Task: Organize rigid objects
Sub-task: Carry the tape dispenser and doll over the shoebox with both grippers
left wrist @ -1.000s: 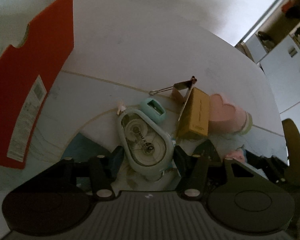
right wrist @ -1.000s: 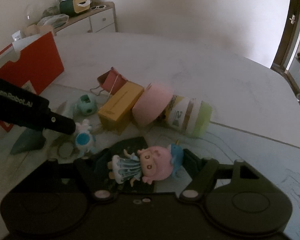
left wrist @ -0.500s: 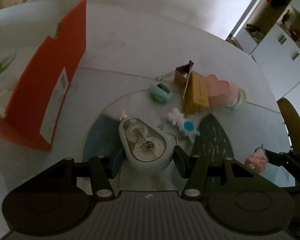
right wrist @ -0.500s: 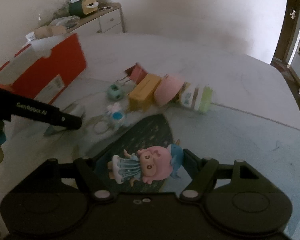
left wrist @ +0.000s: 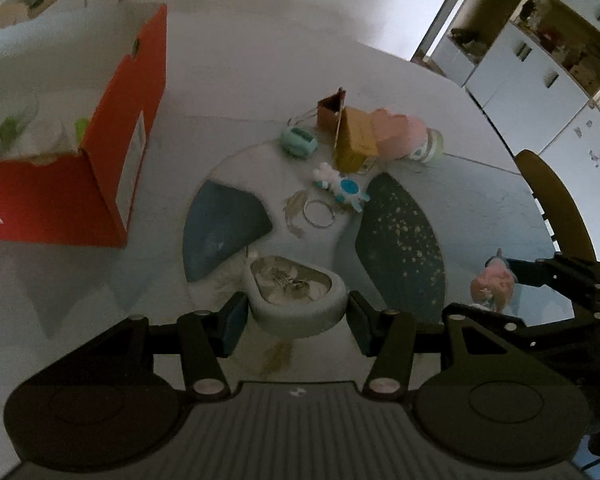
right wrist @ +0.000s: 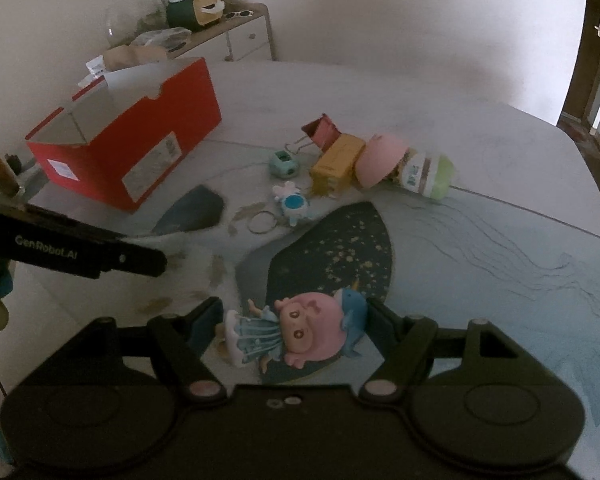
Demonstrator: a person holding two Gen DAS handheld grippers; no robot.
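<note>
White table [right wrist: 440, 92] work is partly done: the left gripper [left wrist: 294, 316] squeezes a tape dispenser [left wrist: 296, 292] and the right gripper [right wrist: 294, 332] squeezes a pink-haired doll [right wrist: 296, 334], both lifted, while small things at 12 o'clock and the red box [right wrist: 140, 136] at 10 o'clock wait.

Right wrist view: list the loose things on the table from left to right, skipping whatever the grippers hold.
Red cardboard box → small mint sharpener → yellow carton → pink domed lid → pale green jar.
</note>
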